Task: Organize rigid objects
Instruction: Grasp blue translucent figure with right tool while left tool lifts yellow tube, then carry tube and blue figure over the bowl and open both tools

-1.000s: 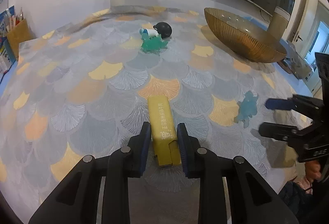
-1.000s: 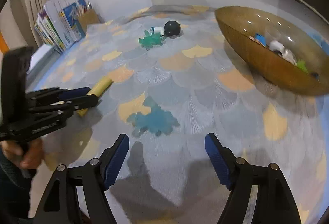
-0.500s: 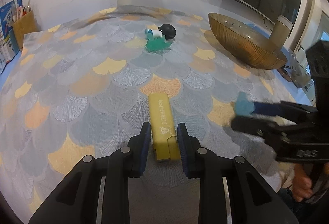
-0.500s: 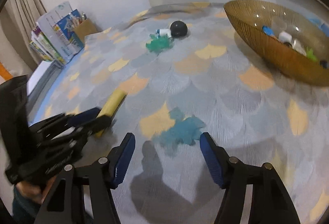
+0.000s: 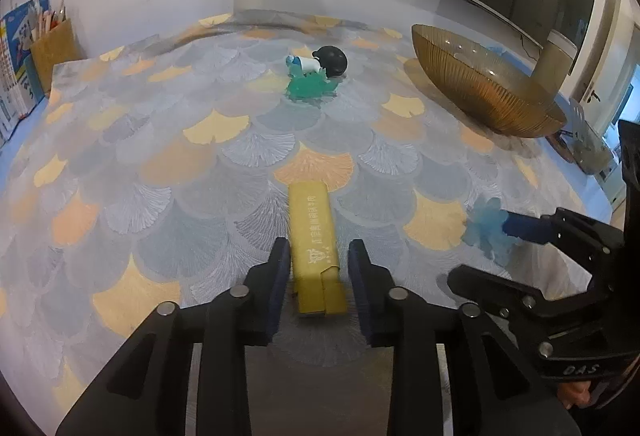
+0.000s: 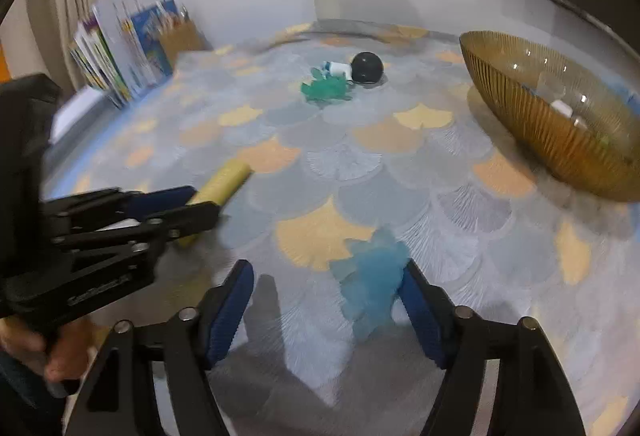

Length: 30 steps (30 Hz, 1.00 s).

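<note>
Left gripper (image 5: pixel 315 268), jaws opening narrowly, straddles the yellow box (image 5: pixel 314 244) at lower centre, its print unreadable; right gripper (image 6: pixel 328 300), jaws opening wide, brackets the blue toy (image 6: pixel 374 276).

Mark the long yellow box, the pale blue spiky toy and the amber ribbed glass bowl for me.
Long yellow box (image 5: pixel 312 232): left wrist view, middle of its printed top face.
Pale blue spiky toy (image 6: pixel 374 276): right wrist view, centre of its body.
Amber ribbed glass bowl (image 6: pixel 552 140): right wrist view, ribbed outer wall.
</note>
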Each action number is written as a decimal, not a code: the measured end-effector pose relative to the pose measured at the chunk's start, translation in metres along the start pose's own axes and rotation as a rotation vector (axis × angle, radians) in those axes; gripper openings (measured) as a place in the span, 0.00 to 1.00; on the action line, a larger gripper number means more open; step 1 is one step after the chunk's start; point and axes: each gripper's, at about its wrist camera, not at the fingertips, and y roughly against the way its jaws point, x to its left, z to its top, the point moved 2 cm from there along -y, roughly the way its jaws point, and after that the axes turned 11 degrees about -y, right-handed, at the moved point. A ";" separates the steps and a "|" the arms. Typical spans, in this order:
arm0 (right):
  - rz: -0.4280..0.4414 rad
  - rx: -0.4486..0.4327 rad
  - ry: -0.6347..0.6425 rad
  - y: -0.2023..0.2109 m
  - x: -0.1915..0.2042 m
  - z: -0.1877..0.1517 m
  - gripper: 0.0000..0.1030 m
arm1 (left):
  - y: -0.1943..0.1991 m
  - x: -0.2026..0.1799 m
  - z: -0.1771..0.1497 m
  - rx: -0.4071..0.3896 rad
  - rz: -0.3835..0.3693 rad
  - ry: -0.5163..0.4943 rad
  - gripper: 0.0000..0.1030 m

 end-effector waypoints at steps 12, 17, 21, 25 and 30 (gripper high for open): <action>0.038 -0.033 -0.062 0.011 -0.022 -0.003 0.29 | 0.002 -0.002 0.001 -0.015 -0.023 0.045 0.20; 0.065 -0.079 -0.091 0.034 -0.032 0.009 0.29 | 0.014 -0.004 0.011 -0.060 -0.059 0.058 0.20; 0.054 -0.169 -0.105 0.069 -0.046 0.029 0.29 | 0.030 -0.017 0.043 -0.114 -0.081 0.010 0.20; -0.035 -0.281 -0.155 0.112 -0.082 0.064 0.29 | 0.043 -0.044 0.096 -0.189 -0.110 -0.087 0.20; -0.206 -0.289 -0.385 0.129 -0.164 0.107 0.29 | 0.028 -0.088 0.171 -0.231 -0.162 -0.177 0.20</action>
